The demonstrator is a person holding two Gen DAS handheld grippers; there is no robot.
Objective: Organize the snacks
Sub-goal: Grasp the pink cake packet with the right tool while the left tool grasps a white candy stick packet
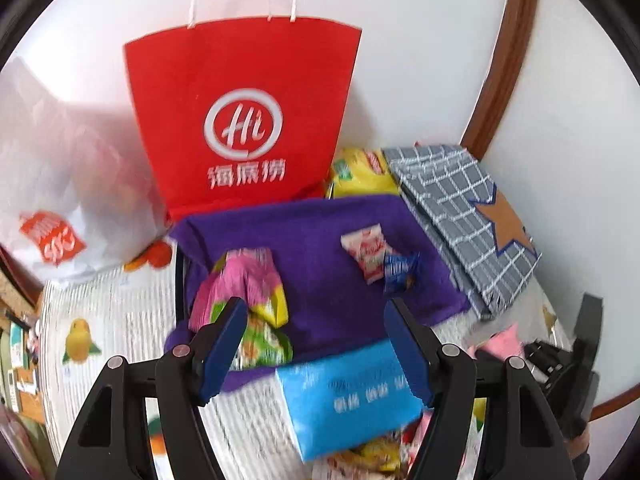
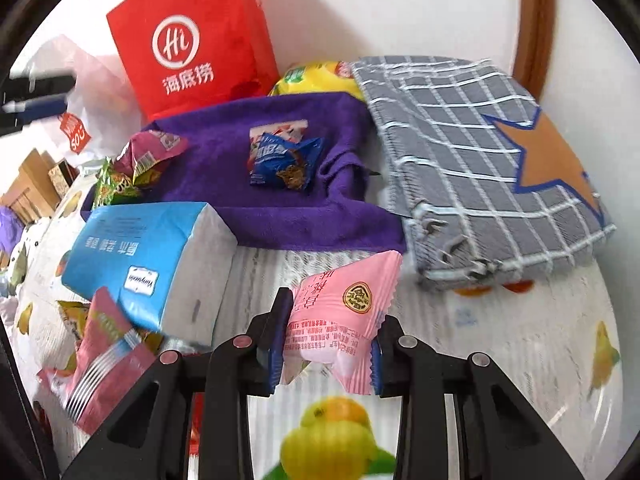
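Note:
A purple cloth (image 1: 320, 272) (image 2: 224, 160) lies on the table. On it are a pink-and-green snack bag (image 1: 248, 300) (image 2: 136, 160), a blue candy wrapper (image 1: 400, 272) (image 2: 284, 160) and a red-and-white packet (image 1: 366, 250) (image 2: 280, 130). My left gripper (image 1: 316, 332) is open and empty, above the cloth's near edge. My right gripper (image 2: 332, 332) is shut on a pink snack packet (image 2: 340, 312), held just above the tablecloth in front of the cloth. More snacks (image 2: 100, 344) lie at the left under a blue tissue pack (image 2: 148, 256) (image 1: 348, 396).
A red paper bag (image 1: 244, 120) (image 2: 192, 36) stands at the back against the wall, a white plastic bag (image 1: 52, 184) to its left. A folded grey checked cloth (image 1: 460, 216) (image 2: 480, 152) lies right of the purple cloth, a yellow bag (image 1: 360, 172) (image 2: 316, 76) behind it.

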